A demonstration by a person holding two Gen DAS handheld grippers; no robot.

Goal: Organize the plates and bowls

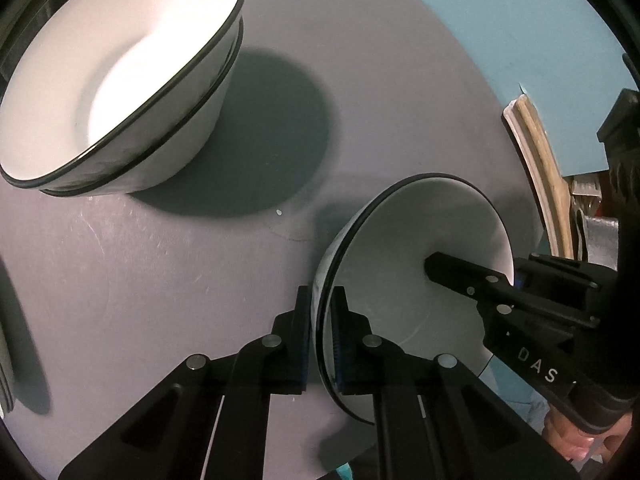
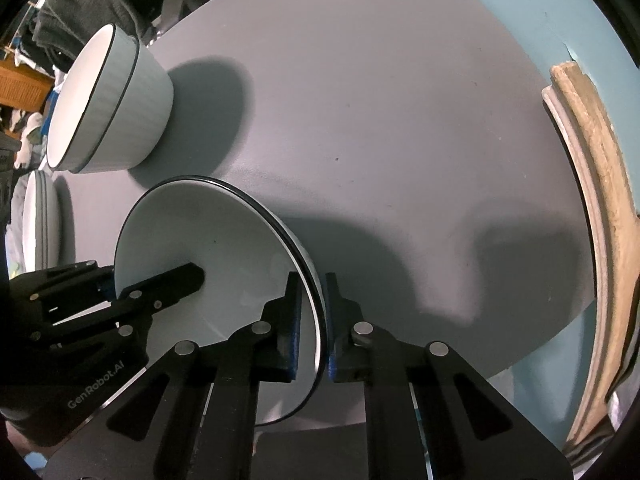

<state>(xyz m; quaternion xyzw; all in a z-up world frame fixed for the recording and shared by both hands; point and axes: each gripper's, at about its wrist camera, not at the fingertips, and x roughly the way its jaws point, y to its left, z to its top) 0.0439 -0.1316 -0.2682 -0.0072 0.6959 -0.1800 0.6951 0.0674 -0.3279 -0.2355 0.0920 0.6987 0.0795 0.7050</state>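
Left gripper (image 1: pixel 322 308) and right gripper (image 2: pixel 312 294) are each clamped on opposite rims of one white bowl (image 1: pixel 400 248) on the grey table (image 1: pixel 160 280). Stacked bowls (image 1: pixel 120 72) stand apart; bare tabletop lies beyond.

Bare worktop (image 2: pixel 400 128) lies open to the bowl's (image 2: pixel 224 232) right; stacked bowls (image 2: pixel 116 104) and stacked plates (image 2: pixel 38 220) crowd its left.

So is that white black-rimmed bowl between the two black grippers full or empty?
Empty: the white black-rimmed bowl shows a bare white inside in both views. The left gripper and right gripper pinch opposite rims.
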